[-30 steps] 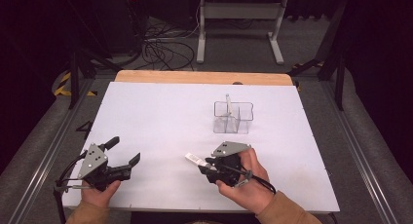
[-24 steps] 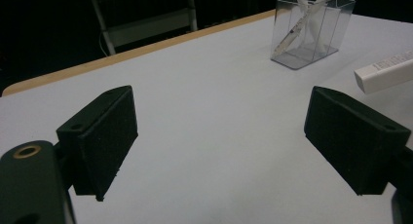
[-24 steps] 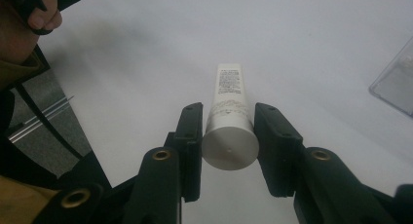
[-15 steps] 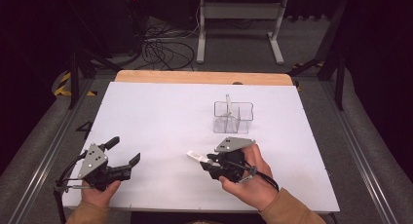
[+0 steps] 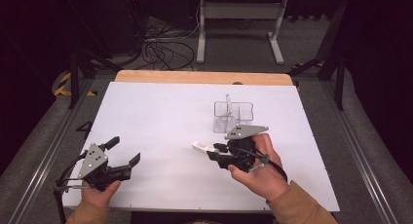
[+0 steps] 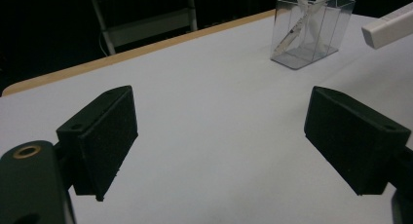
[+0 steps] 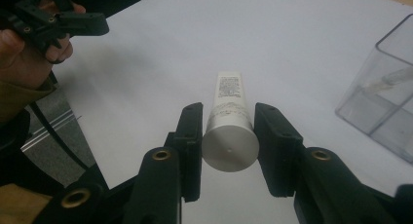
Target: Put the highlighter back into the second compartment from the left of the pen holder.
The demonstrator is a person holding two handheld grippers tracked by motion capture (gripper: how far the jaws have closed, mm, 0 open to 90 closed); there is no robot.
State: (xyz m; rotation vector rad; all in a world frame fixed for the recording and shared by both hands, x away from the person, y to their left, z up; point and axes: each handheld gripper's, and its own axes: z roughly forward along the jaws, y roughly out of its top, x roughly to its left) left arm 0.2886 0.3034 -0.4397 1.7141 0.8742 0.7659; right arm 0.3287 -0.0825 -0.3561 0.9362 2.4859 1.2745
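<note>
One white tube (image 7: 229,121); one clear box (image 5: 233,115) (holding two white sticks (image 6: 306,19)); two grippers, left (image 5: 122,158) and right (image 5: 213,150); one white table (image 5: 160,117).

Your tube (image 7: 228,121) is white and cylindrical, with small printed text near its far end and a flat round cap end facing your right claw's camera. It is gripped at the cap end between the pads, lying roughly level, clear above the white desk (image 5: 160,117).
</note>
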